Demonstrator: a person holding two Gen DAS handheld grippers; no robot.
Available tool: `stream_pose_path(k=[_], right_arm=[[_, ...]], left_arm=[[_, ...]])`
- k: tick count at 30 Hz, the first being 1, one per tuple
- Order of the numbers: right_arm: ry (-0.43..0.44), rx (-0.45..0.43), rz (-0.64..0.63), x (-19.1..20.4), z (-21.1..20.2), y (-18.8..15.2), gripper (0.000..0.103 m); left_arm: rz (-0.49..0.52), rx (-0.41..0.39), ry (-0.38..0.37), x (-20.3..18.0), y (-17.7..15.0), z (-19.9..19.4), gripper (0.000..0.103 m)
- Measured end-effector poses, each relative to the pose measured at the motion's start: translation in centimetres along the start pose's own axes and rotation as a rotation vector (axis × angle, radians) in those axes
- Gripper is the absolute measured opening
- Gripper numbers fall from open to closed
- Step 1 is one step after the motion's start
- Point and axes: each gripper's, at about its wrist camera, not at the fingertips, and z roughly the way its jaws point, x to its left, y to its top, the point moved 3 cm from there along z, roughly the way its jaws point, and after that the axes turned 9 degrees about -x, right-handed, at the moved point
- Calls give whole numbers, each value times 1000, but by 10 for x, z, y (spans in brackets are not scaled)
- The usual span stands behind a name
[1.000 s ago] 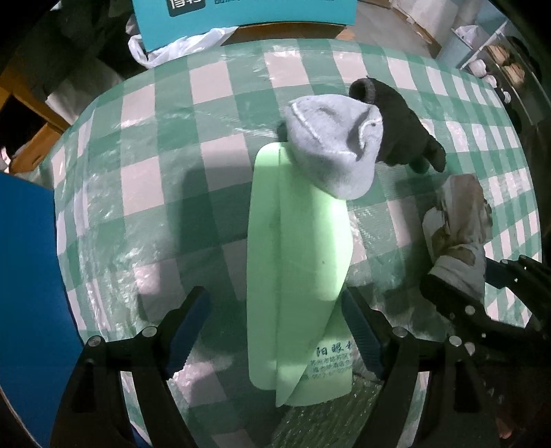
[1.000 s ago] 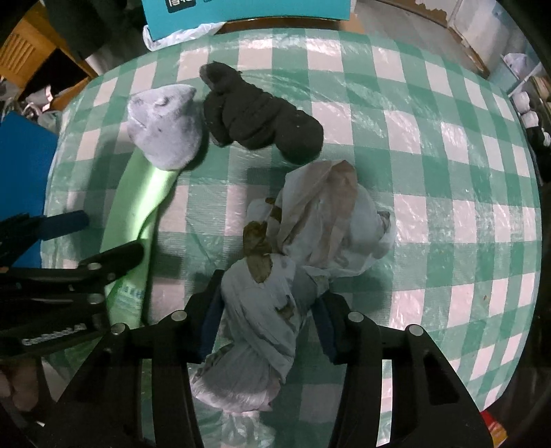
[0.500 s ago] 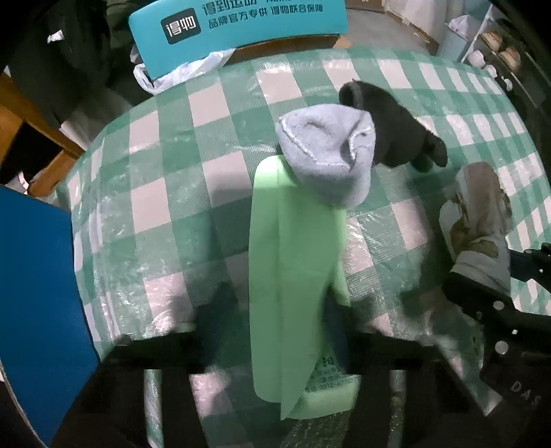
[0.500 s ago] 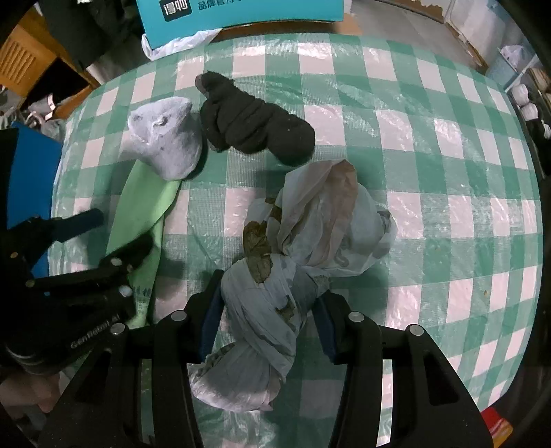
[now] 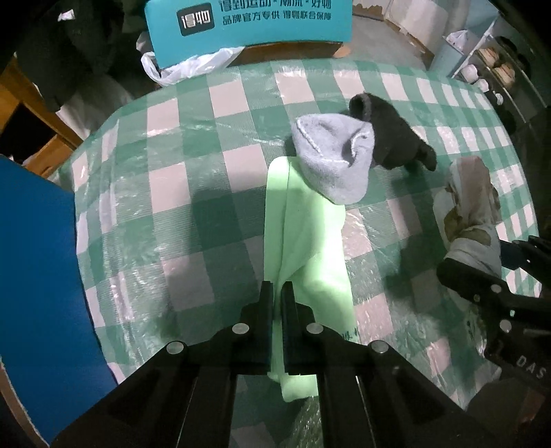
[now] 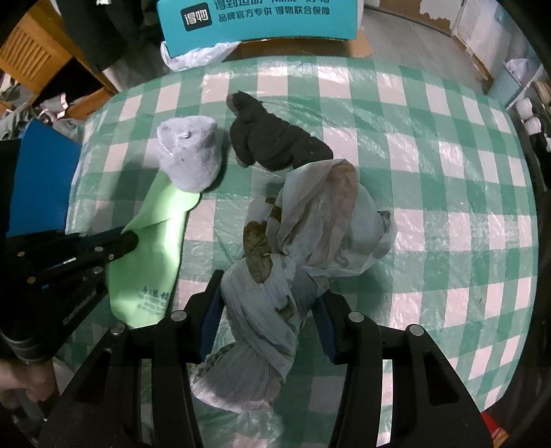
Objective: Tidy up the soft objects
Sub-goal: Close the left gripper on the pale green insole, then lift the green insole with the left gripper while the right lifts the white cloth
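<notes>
Left gripper is pinched tight on the green cloth near the table's close edge; the strip's long axis runs straight away, far end tucked under the grey sock. Right gripper is clamped around the knotted pale cloth bundle.

- A green-and-white checked tablecloth under clear plastic covers the table.
- A teal box with white lettering stands beyond the far edge.
- A white plastic bag lies below the box.
- A blue board stands at the left.
</notes>
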Motion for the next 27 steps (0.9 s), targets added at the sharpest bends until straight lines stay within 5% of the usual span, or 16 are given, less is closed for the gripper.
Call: stream_pose_path(k=[8, 13, 19, 27], right_arm=[[7, -12, -4, 4, -10, -2, 48], [5, -11, -4, 5, -12, -3, 48], [1, -10, 9, 1, -10, -3, 48], [-2, -7, 27, -7, -7, -3, 48]], left_arm=[[-39, 0, -44, 10, 0, -6, 7], [-71, 17, -55, 9, -3, 2, 50], [-72, 7, -33, -1, 1, 4, 68], [-41, 29, 32, -19, -5, 14, 68]])
